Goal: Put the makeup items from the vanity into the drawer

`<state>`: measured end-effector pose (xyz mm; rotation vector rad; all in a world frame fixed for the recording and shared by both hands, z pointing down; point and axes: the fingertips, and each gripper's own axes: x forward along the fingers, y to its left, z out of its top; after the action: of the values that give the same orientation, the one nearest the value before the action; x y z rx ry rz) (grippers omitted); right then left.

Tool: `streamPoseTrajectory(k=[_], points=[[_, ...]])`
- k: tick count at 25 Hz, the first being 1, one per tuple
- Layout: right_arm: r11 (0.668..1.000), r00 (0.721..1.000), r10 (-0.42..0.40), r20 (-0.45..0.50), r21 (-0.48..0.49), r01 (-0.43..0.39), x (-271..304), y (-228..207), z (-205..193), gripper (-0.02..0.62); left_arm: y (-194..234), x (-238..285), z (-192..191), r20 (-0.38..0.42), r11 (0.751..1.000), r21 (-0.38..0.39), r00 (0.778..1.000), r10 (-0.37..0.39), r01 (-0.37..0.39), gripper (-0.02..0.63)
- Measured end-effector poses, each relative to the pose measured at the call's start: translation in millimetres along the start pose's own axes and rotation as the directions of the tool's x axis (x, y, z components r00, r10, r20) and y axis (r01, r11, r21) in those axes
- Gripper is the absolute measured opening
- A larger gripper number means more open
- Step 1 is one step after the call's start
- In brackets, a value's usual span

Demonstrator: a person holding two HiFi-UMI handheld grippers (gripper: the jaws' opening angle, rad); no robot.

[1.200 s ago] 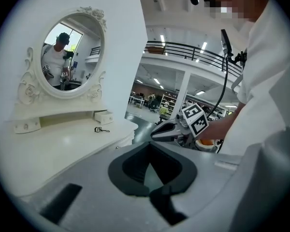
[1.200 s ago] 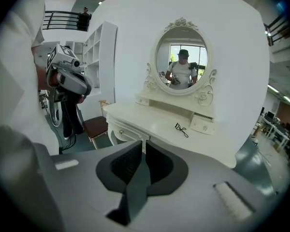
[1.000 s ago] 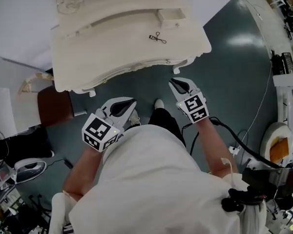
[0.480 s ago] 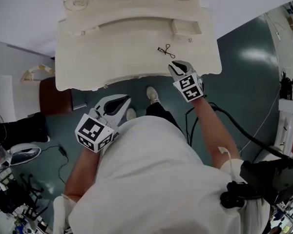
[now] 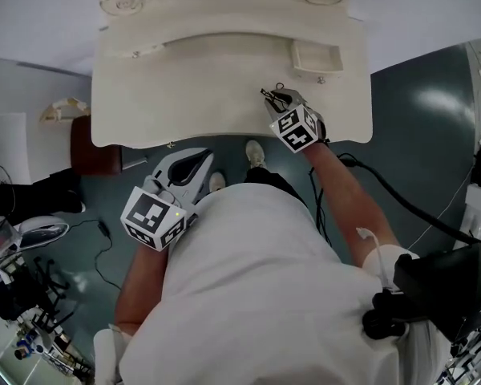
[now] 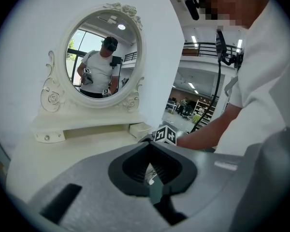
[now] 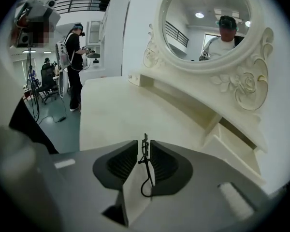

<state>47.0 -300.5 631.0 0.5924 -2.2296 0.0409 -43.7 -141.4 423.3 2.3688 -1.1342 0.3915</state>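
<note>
Cream-white vanity (image 5: pixel 184 87) fills the far part of my head view, with its oval mirror (image 7: pixel 208 18) at the back. My right gripper (image 5: pixel 279 99) is over the tabletop, at its right side. Its jaws are almost fully closed, and they pinch a thin black eyelash curler (image 7: pixel 144 166) between them. The curler stands upright in the narrow gap, and its end sticks out a little past the tips. A small drawer (image 5: pixel 317 56) stands open on the raised tier, just far and right of this gripper. My left gripper (image 5: pixel 202 157) hangs off the table at the near edge, close to my body. Its jaws are together and I see nothing between them.
</note>
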Motion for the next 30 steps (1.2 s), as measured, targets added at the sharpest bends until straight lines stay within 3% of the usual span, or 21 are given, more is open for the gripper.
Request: streamPoseTrajectory(k=[13,22,30], points=[[0.996,0.997,0.079,0.007,-0.031,-0.078,3,-7,1,0.020,7,37,16,0.020,0.997,-0.041,0.997,0.071,-0.071,0.000],[0.989,0.986,0.149,0.069,-0.030,-0.147,-51,-7,26,0.015,6,58,33,0.035,0.999,-0.014,0.999,0.033,-0.033,0.001],[0.992,0.987,0.121,0.106,-0.043,-0.117,-102,-52,46,0.015,4,74,46,0.032,1.000,0.019,0.999,-0.013,0.013,0.000]])
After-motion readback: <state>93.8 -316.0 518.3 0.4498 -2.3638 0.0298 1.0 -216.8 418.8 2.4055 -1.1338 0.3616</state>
